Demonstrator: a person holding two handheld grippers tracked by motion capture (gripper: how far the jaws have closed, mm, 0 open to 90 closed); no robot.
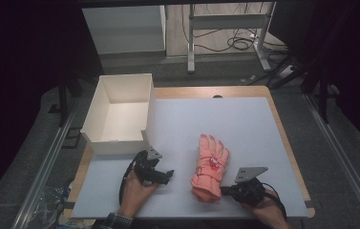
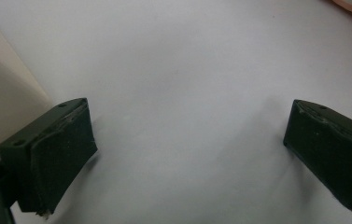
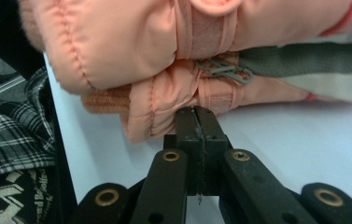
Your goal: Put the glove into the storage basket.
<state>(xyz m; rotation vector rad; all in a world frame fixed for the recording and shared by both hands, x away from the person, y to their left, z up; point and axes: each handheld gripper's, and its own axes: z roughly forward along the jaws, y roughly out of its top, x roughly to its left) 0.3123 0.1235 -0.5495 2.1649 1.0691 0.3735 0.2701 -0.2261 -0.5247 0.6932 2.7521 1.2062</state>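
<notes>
High view: a pair of pink gloves point(image 1: 209, 167) lies right of centre in the lower half of the frame, on the pale surface point(image 1: 244, 124). Its long axis runs up the frame, fingers toward the top, cuffs toward the bottom edge. The right tool point(image 1: 225, 191) sits at the lower right, its tip against the cuff end. The left tool point(image 1: 168, 174) rests left of the gloves, apart from them, below an empty white box point(image 1: 120, 112) at the upper left.

Left gripper view: the left tool's jaws stand wide apart over bare surface with nothing between them; the box wall is at the left edge.

Right gripper view: the right tool's jaws are pressed together, touching the lower cuff. Whether any fabric is pinched I cannot tell. If the aim is to lift the gloves, a deeper bite across both cuffs would probably hold better than this edge contact
</notes>
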